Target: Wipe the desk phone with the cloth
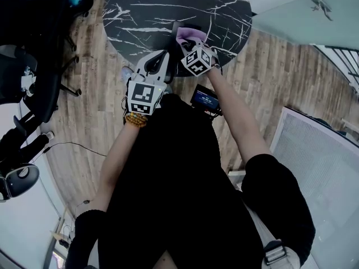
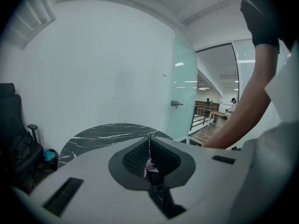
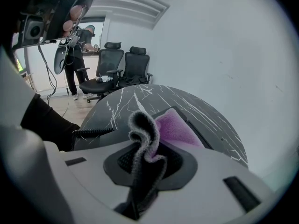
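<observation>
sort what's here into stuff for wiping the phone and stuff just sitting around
For the job:
purple-and-grey fuzzy cloth, clamped in the right gripper; black desk phone under it; its black coiled cord.

Just around:
black mesh office chairs; black white-veined round marble table; left gripper, shut on nothing.

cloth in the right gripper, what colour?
Purple, with a grey side showing at the fold. The cloth shows best in the right gripper view.
</observation>
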`<state>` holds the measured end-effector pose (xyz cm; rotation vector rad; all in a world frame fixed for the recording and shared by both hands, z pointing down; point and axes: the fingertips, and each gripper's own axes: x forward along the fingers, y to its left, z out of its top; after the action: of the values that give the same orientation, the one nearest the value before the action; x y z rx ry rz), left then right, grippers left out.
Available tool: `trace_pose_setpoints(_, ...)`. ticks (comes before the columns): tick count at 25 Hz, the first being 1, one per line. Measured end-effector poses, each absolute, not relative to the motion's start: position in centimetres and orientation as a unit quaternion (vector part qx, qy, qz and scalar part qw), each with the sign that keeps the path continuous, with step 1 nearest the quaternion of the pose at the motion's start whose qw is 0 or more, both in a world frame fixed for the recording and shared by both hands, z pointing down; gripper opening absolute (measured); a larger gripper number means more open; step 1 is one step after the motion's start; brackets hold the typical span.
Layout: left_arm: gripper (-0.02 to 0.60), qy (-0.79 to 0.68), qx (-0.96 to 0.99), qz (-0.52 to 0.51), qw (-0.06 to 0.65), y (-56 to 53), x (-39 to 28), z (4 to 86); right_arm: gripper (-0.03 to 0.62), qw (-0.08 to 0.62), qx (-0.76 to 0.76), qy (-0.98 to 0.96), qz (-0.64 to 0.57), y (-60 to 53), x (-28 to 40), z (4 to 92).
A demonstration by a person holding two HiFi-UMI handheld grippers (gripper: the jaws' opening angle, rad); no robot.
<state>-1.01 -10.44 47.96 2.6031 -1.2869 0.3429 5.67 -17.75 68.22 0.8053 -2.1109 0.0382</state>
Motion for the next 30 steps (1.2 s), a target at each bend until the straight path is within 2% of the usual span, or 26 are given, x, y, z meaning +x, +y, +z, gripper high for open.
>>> trace_pose_setpoints(30, 0.018, -0.433, 0.885, 0.126, 0.115, -9.8, -0.9, 48.5, 0.069, 0.428, 0.249, -0.866, 0.070, -12.7, 4.6, 70.4)
